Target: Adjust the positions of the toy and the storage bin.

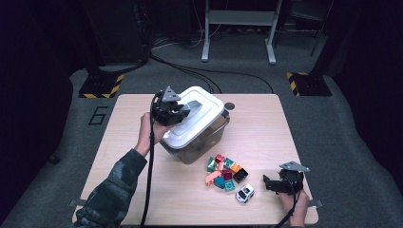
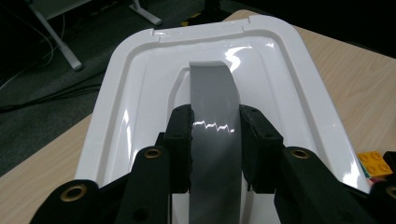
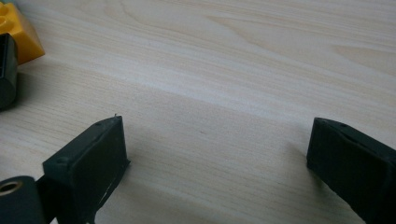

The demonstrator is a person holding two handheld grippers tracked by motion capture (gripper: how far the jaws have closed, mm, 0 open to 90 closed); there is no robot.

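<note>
Lid handle clamped in my left gripper; my right gripper idle on the table.

My left gripper (image 2: pixel 215 140) has its jaws pressed against both edges of the grey handle (image 2: pixel 212 93), which arches over the white lid (image 2: pixel 140 84) directly ahead of and beneath it. From above, the left gripper (image 1: pixel 178 111) sits over the near-left part of the lid (image 1: pixel 209 102), which tops a clear storage box (image 1: pixel 202 142) standing tilted on the table (image 1: pixel 266 123). My right gripper (image 3: pixel 215 140) rests low over bare wood, jaws spread wide with nothing between them. A pile of coloured bricks (image 1: pixel 224 172) and a white toy car (image 1: pixel 245 193) lie just to its left.
</note>
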